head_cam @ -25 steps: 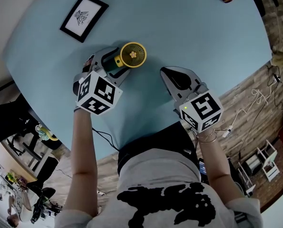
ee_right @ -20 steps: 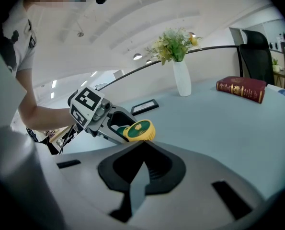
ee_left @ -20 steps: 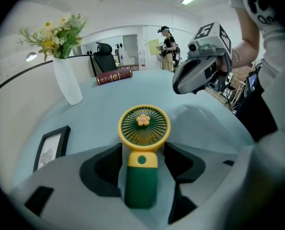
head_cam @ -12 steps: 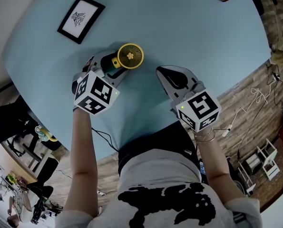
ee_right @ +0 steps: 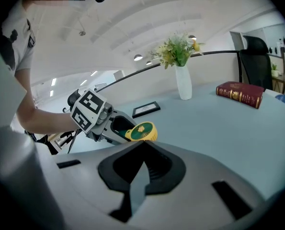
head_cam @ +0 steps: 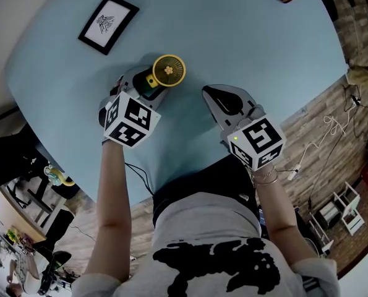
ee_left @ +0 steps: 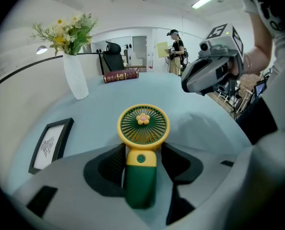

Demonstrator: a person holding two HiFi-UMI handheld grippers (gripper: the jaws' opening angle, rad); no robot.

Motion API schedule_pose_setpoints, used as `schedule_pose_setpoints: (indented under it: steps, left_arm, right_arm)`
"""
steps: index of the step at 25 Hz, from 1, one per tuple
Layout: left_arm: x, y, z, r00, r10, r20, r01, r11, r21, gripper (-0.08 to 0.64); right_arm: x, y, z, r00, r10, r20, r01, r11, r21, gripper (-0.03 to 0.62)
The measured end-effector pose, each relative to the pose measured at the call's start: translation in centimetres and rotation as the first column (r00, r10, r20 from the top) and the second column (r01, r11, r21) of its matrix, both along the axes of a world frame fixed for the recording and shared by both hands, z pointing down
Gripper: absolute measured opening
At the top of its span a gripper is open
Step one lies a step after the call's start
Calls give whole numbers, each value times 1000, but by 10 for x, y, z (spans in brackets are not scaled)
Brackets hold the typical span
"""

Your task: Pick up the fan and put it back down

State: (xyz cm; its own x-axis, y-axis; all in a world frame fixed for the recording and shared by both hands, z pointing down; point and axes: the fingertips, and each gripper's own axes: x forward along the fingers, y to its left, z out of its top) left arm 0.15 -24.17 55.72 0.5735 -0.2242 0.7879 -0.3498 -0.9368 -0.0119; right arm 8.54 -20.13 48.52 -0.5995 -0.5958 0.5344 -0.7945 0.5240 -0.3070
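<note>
On the pale blue table point(head_cam: 264, 54), the fan point(head_cam: 169, 71) sits left of centre, its green handle between the left gripper's point(head_cam: 149, 83) just-closing jaws with a sliver of gap on one side, so finish squeezing squarely before lifting straight up; the right gripper point(head_cam: 211, 94) hangs clenched, empty.

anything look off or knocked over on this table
Nothing stands out. The vase stands upright with its flowers in, the book and frame lie flat, and nothing is spilled. The fan is between the left gripper's jaws, which have just been closing.
</note>
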Motion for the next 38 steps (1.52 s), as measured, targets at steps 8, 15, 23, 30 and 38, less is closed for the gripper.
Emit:
schedule_pose_setpoints:
  steps: [8,15,23,30,38]
  left_arm:
    - [-2,7,-25,997,-49,-55,53,996,77,247]
    - [-8,14,-48,992,-90,-93,100,989,111,247]
    - [-19,22,-81,956,-221,-192,247,962,120,247]
    - [-22,24,-122,921,-286,-265,336,928,164,247]
    - [-38,36,-163,890,-329,-315,405,888,217,247]
  right_arm:
    - [-3,14,-28,999,-16,-35,18,998,56,5]
    - [-4,22,-42,998,-46,-49,50,995,86,5]
    - [-4,33,-64,996,-65,-58,73,988,133,5]
    - [9,31,-91,998,-32,-54,42,981,189,5]
    - [4,30,-119,999,-34,-42,44,966,256,5]
